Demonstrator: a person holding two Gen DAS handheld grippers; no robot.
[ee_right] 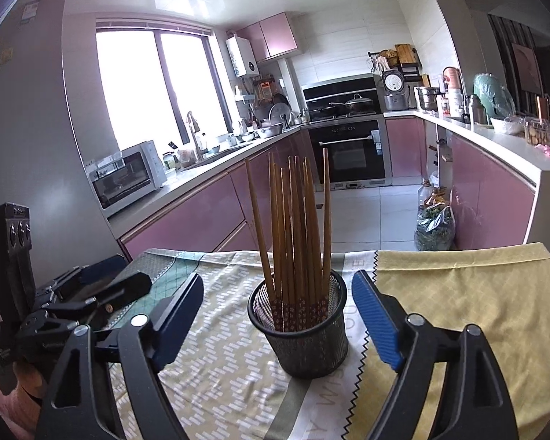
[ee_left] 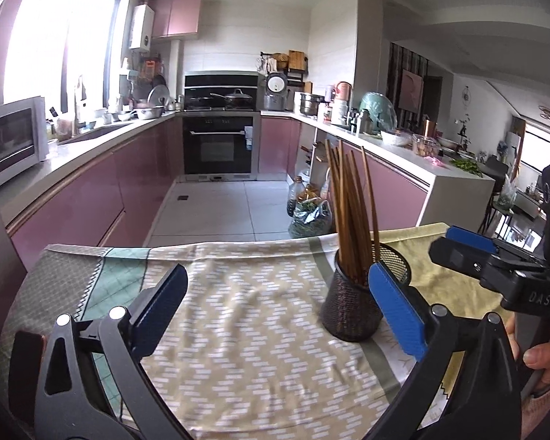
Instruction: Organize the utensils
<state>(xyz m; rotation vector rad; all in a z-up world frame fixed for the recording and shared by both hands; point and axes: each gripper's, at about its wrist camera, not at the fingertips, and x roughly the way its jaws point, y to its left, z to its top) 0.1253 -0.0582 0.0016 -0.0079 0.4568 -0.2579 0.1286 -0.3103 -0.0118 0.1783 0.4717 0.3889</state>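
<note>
Both sets of jaws stand wide and empty on my feeds. My right gripper (ee_right: pixel 277 315) brackets the mesh holder (ee_right: pixel 300 333) without touching it; my left gripper (ee_left: pixel 277 311) sits to its left, its right finger crossing in front of the holder's rim. All chopsticks (ee_right: pixel 297 227) stand upright in the holder, on the patterned tablecloth (ee_right: pixel 216 366); none appear left on the cloth. Risk, as I judge it: a careless withdrawal could clip the light, top-heavy holder and tip it, or drag the loose cloth beneath it.
</note>
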